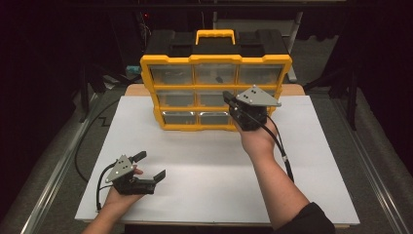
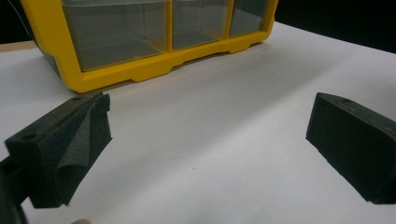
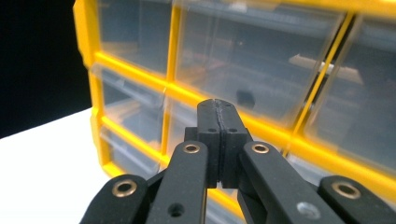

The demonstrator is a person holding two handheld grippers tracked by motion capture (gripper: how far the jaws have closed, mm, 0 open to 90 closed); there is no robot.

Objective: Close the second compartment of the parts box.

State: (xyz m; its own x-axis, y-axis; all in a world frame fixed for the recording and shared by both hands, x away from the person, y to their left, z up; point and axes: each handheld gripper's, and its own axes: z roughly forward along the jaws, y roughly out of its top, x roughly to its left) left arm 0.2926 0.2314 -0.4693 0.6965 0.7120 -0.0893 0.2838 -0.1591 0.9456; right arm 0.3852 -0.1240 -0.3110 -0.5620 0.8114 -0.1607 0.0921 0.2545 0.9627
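Black foam-padded jaws of the left gripper (image 1: 150, 165) are standing wide apart, resting low on the white tabletop (image 1: 204, 165) nearest the person. Farther off, the right gripper (image 1: 227, 95), jaws pressed together on nothing, is pointing at the yellow drawer organizer (image 1: 214, 61) standing upright at the table's far edge.

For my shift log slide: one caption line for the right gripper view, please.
Right gripper, jaws shut and empty, pointed at the clear drawers of the yellow organizer on the white table.
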